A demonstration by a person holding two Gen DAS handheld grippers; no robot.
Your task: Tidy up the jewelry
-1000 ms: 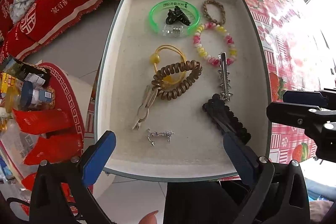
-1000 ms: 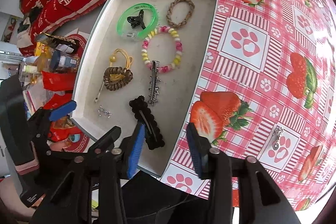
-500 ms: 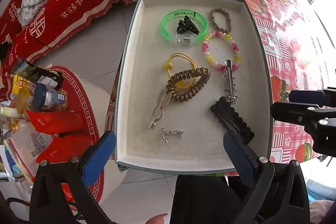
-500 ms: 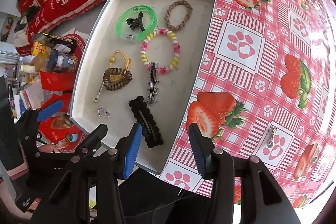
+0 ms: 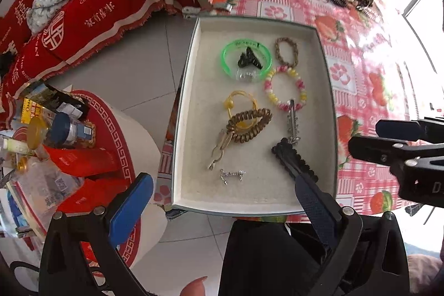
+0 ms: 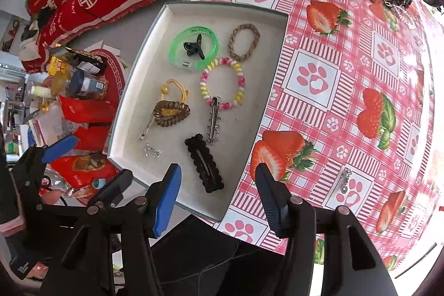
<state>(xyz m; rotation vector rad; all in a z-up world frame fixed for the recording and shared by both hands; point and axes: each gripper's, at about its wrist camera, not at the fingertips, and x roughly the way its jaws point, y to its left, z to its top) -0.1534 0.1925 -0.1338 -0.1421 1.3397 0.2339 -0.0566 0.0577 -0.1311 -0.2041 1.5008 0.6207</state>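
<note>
Right hand-held gripper [image 6: 217, 192] opening, nothing between pads — left hand-held gripper [image 5: 222, 193] spread wide above tray [image 5: 183, 113].

We list one white-lined tray [image 5: 183, 113] holding green bangle [image 5: 230, 57], black claw clip [image 5: 248, 60], beaded bracelet [image 5: 285, 88], brown coil tie [image 5: 248, 125], black barrette [image 5: 294, 162]

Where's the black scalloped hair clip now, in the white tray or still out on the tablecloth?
In. The black scalloped hair clip lies flat on the white tray's floor near its front corner, free of both grippers, below the silver star clip.
</note>
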